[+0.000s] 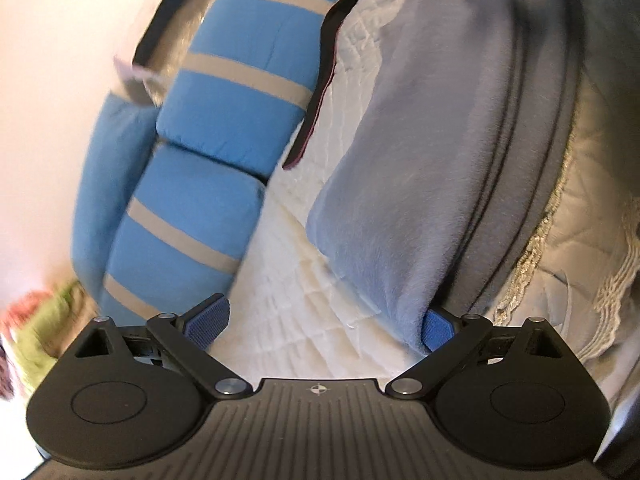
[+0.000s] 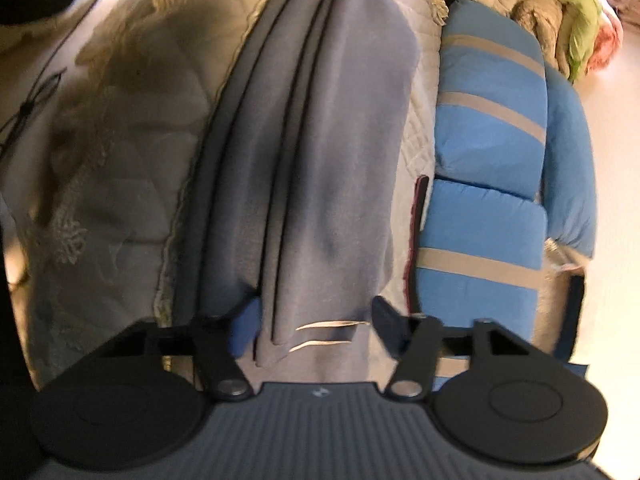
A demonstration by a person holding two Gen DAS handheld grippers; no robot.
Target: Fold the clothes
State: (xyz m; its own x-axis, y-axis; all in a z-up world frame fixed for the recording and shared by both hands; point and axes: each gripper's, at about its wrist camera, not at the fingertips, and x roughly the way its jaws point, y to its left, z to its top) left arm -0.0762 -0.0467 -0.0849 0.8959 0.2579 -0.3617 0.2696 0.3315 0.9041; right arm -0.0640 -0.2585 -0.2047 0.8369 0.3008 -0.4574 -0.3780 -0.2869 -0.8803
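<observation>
Grey garment [image 1: 420,128] folded in layers on the bed [image 1: 288,300], held by neither gripper.
Left gripper [image 1: 326,326] jaws wide open beside one end; right gripper [image 2: 316,328] jaws open astride the other end. Best closed on every layer together, edges level. Quilted cream bedspread, blue striped bedding [image 2: 488,208] alongside, pale wall [image 1: 48,100] beyond.

A grey garment [image 1: 420,152], folded into long layered pleats, lies on a quilted bedspread [image 1: 304,280].

Bed w/ white quilted cover [image 1: 304,248]; on it grey garment [image 1: 420,152], blue striped folded bedding [image 1: 224,128].
</observation>
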